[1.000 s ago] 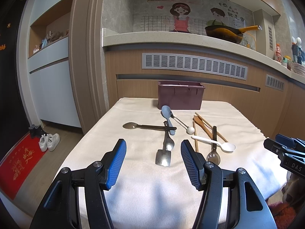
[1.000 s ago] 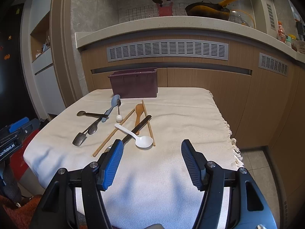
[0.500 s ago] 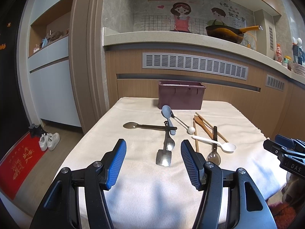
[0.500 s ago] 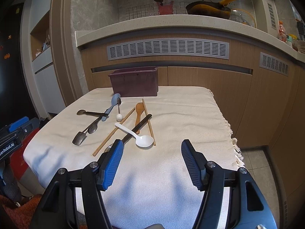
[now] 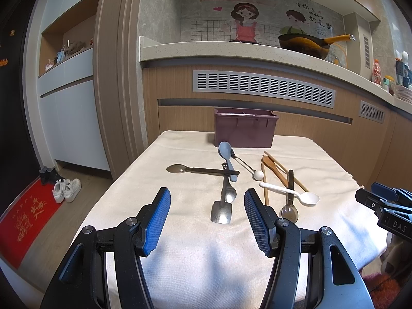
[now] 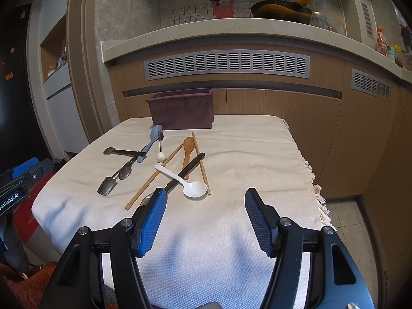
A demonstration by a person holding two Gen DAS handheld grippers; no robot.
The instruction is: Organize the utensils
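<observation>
Several utensils lie scattered on a cream cloth-covered table [image 5: 195,262] [image 6: 244,154]. Among them are a pale blue spoon [image 5: 226,154] [image 6: 152,140], a white plastic spoon [image 5: 296,196] [image 6: 188,183], a flat metal spatula [image 5: 222,209] [image 6: 108,185], a dark-handled spoon [image 5: 289,200] and wooden chopsticks [image 6: 154,175]. A maroon plastic bin [image 5: 244,128] [image 6: 182,109] stands at the table's far edge. My left gripper [image 5: 206,207] hovers open over the near table, short of the spatula. My right gripper [image 6: 204,207] is open too, just short of the white spoon.
Wooden cabinets with vent grilles [image 5: 262,87] rise behind the table, with a wok [image 5: 303,43] on the counter above. The table's right edge has a fringe [image 6: 316,195] over tiled floor. White shoes [image 5: 65,189] and a red mat [image 5: 23,213] lie at left.
</observation>
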